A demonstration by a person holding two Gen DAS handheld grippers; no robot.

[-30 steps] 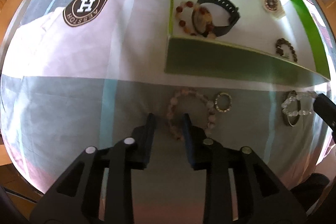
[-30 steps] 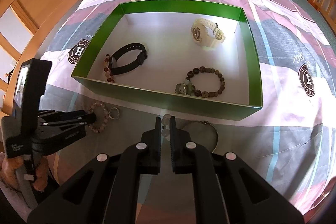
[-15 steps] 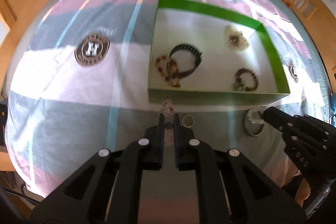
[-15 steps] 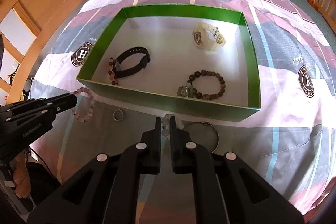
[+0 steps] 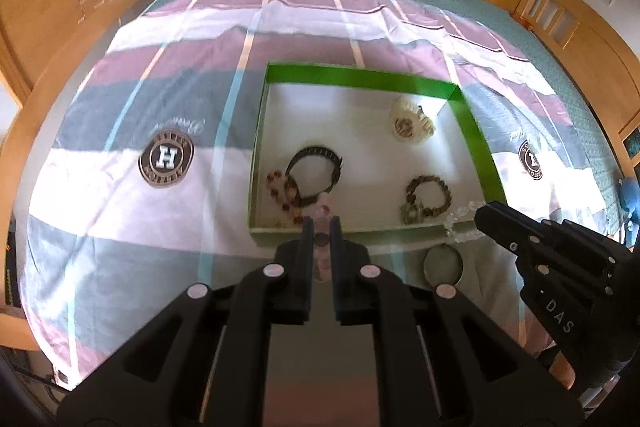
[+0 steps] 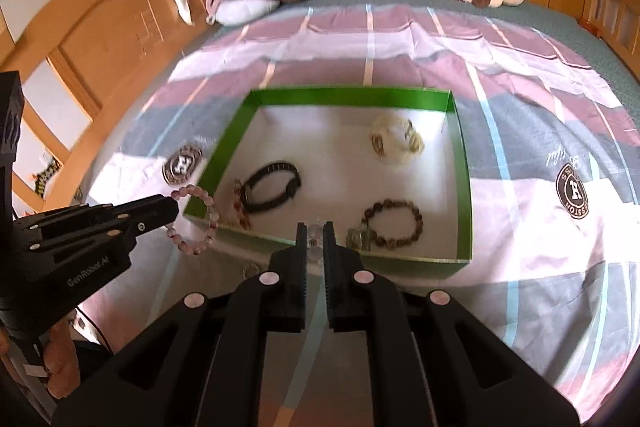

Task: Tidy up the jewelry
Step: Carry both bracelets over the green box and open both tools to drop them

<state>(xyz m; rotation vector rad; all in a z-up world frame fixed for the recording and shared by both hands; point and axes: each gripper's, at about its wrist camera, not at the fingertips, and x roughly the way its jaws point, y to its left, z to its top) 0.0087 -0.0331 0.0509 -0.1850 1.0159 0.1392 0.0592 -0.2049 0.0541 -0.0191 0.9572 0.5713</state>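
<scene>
Bracelets hang clamped in both tongs: pink bracelet [image 6: 195, 219] left [image 5: 321, 227], clear bracelet [image 5: 460, 223] right [image 6: 315, 231], at green box [image 6: 464, 163] rim.

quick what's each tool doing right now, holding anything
Left tool: closed on the pink bead bracelet, lifted near the green box.
Right tool: closed on the clear bead bracelet, lifted off the bed.
</scene>
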